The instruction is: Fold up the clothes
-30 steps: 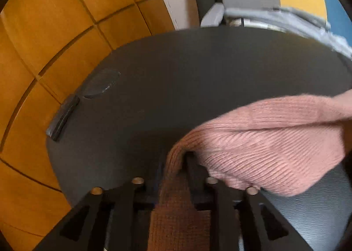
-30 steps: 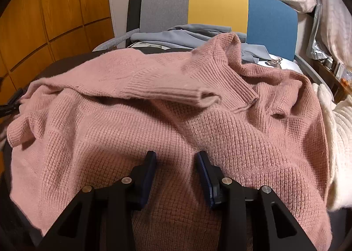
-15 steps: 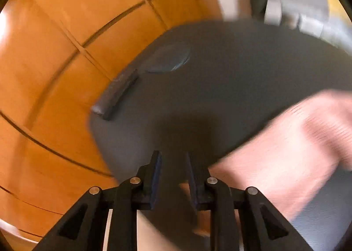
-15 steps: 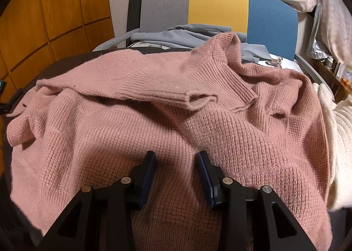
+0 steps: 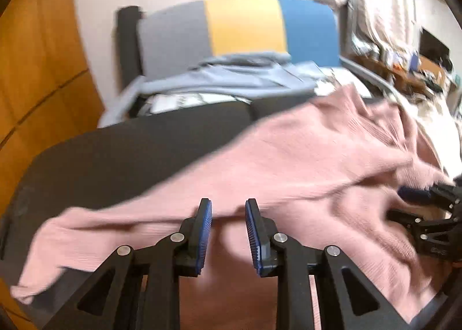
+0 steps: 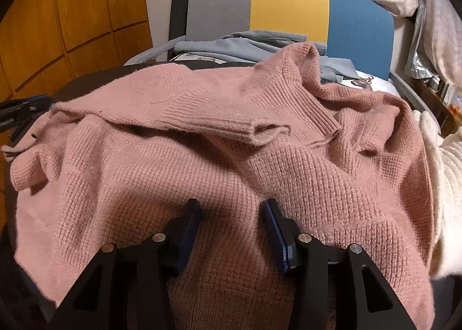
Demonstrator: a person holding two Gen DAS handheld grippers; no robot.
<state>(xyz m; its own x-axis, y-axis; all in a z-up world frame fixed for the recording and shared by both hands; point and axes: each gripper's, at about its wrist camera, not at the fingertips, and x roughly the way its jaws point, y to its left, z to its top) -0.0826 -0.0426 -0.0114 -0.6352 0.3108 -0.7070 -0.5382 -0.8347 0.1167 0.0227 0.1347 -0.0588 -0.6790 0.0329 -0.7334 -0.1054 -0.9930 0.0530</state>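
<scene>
A pink knitted sweater (image 5: 288, 162) lies rumpled on the dark table (image 5: 115, 156), with one sleeve stretched out to the left. My left gripper (image 5: 228, 205) hovers over that sleeve's edge. Its jaws are opening a little and nothing is between the blue pads. My right gripper (image 6: 231, 205) rests low over the sweater (image 6: 202, 185) body, its jaws opening. Knit lies under the gap, but the pads do not press on it. The right gripper (image 5: 404, 204) also shows at the left wrist view's right edge. The left gripper (image 6: 31, 116) appears at the right wrist view's left edge.
Behind the table stands a chair (image 6: 288, 9) with a grey, yellow and blue back, and a grey-blue garment (image 6: 245, 44) is piled on its seat. A cream knit (image 6: 441, 171) lies at the right edge. Wooden panelling (image 5: 37, 55) lines the left side.
My left gripper let go of the pink fabric it pinched and swung round fast, so it now faces the chair and sweater. The right gripper's jaws widened without moving away.
</scene>
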